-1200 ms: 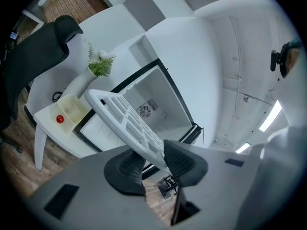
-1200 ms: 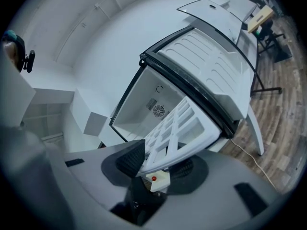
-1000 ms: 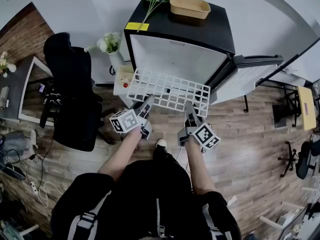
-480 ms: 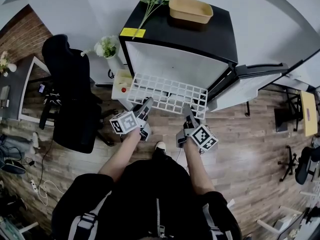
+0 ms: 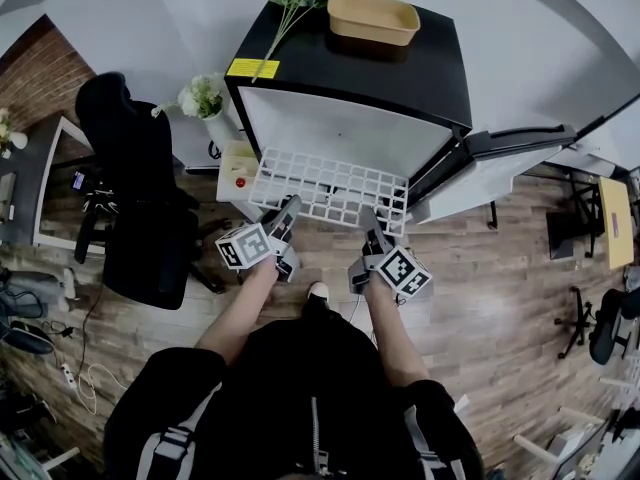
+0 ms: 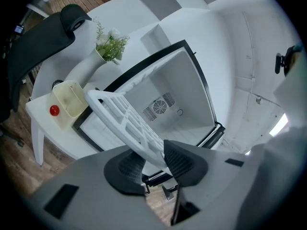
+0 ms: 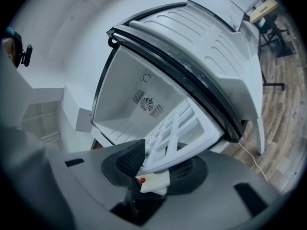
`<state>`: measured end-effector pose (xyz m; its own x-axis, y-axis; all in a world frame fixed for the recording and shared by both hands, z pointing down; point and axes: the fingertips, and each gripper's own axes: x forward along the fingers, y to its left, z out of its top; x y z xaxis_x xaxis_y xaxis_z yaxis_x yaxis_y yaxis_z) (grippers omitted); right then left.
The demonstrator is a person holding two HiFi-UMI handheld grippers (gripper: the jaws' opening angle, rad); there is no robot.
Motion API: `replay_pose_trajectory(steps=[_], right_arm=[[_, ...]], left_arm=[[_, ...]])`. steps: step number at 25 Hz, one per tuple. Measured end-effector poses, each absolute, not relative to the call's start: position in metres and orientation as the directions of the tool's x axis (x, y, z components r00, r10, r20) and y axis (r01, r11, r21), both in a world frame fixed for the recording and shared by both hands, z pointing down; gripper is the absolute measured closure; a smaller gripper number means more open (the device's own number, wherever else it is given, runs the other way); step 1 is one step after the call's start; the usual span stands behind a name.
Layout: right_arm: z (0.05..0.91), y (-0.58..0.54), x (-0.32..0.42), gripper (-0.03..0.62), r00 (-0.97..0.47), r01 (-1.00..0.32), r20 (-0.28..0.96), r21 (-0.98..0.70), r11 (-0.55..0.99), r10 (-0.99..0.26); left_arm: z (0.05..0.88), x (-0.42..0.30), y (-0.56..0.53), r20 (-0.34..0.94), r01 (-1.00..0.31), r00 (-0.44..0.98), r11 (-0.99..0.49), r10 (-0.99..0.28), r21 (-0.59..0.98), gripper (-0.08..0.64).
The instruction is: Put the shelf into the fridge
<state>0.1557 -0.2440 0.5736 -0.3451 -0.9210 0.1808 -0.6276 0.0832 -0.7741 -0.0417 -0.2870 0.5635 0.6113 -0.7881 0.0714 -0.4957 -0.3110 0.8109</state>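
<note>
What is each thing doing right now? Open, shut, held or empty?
fridge: open, nothing inside.
fridge door: swung wide open.
shelf: held by both grippers before the opening, not in yet.
left gripper: fingers shut on the shelf.
right gripper: fingers shut on the shelf.
tan bin: upright on the fridge, looks empty.

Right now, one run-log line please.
left gripper shut on white plastic grid shelf | right gripper shut on shelf | black fridge open
</note>
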Motion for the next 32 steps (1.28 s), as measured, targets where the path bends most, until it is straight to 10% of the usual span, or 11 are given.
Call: replay_pose_trajectory(steps=[32], right_arm=[[0.573, -0.259, 0.153, 0.463, -0.357, -0.607, 0.164, -0.789, 0.094, -0.920]], left_arm=[[0.563, -0.043, -0.300, 0.070, -0.482, 0.617, -0.305, -0.784, 0.822, 0.437]])
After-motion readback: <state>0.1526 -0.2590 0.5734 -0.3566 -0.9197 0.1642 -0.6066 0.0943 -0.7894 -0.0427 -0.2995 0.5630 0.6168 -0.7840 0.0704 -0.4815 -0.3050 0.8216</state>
